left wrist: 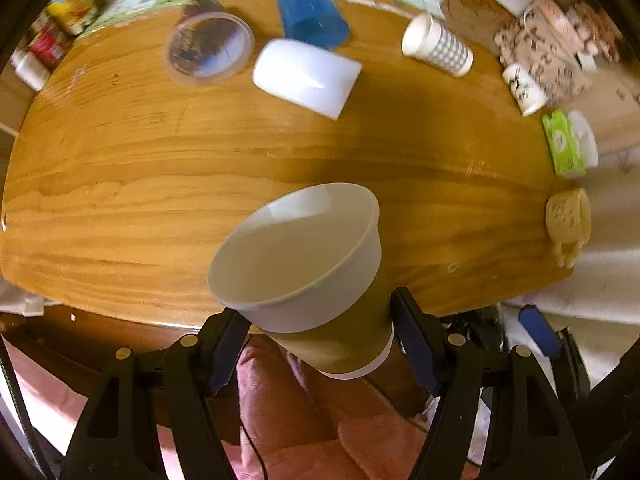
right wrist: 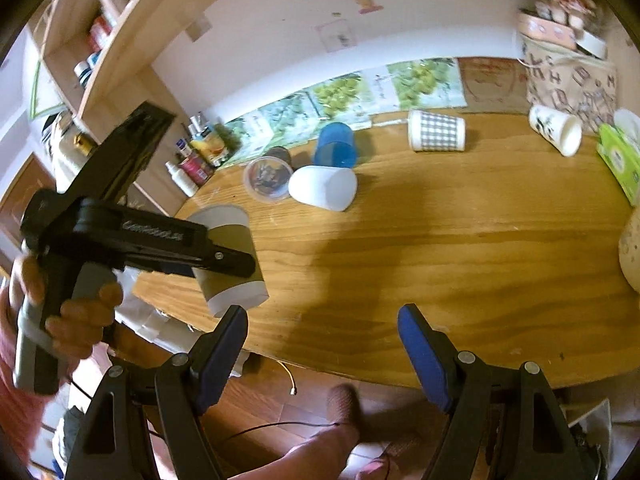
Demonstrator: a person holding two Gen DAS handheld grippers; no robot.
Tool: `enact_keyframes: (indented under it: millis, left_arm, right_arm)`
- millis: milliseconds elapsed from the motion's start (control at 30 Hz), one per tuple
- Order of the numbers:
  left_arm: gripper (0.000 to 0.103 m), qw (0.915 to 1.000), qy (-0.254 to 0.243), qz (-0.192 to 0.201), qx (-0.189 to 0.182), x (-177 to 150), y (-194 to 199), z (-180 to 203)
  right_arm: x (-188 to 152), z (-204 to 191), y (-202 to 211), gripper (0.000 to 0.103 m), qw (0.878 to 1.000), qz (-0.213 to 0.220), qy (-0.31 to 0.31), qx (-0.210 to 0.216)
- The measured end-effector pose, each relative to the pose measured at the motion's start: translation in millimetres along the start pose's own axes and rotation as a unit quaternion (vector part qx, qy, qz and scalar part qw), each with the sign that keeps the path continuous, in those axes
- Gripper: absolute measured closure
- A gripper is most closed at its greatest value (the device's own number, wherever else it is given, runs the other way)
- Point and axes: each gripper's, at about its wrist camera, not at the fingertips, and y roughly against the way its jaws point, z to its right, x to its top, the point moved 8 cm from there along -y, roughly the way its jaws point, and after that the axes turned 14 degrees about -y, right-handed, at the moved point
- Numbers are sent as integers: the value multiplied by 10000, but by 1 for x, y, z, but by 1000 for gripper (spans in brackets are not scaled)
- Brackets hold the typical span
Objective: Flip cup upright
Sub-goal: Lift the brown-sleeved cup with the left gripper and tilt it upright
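Observation:
My left gripper [left wrist: 318, 330] is shut on a paper cup [left wrist: 312, 272] with an olive-brown sleeve and white rim. It holds the cup in the air over the near edge of the wooden table [left wrist: 160, 200], mouth tilted up toward the camera. The cup also shows in the right wrist view [right wrist: 230, 256], held by the left gripper [right wrist: 224, 258] above the table's left corner. My right gripper [right wrist: 322, 344] is open and empty over the table's near edge.
At the back of the table lie a white cup [left wrist: 306, 76], a blue cup [left wrist: 312, 14], a clear plastic cup [left wrist: 210, 48], a checked paper cup [left wrist: 438, 46] and a printed white cup [left wrist: 524, 88]. A green tissue box [left wrist: 562, 142] sits at the right edge.

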Motion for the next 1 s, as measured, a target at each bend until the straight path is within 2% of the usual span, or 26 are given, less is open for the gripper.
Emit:
enact_keyframes:
  millis: [167, 367, 500, 833, 1000]
  left_arm:
    - [29, 9984, -384, -404, -23, 4, -19, 4]
    - [29, 9926, -877, -836, -18, 16, -43, 7]
    - [29, 9887, -1128, -990, 16, 25, -55, 7]
    - [28, 9825, -1449, -1156, -165, 41, -67, 4]
    - [27, 9802, -1439, -1332, -255, 45, -77, 5]
  right_arm:
    - [-5, -6, -11, 25, 9998, 4, 184, -16]
    - [-13, -10, -34, 25, 9991, -74, 363, -213]
    - [-18, -10, -48, 25, 9990, -161, 313, -265]
    - [-15, -9, -74, 25, 9989, -143, 84, -446]
    - [-13, -5, -79, 25, 9985, -150, 22, -519]
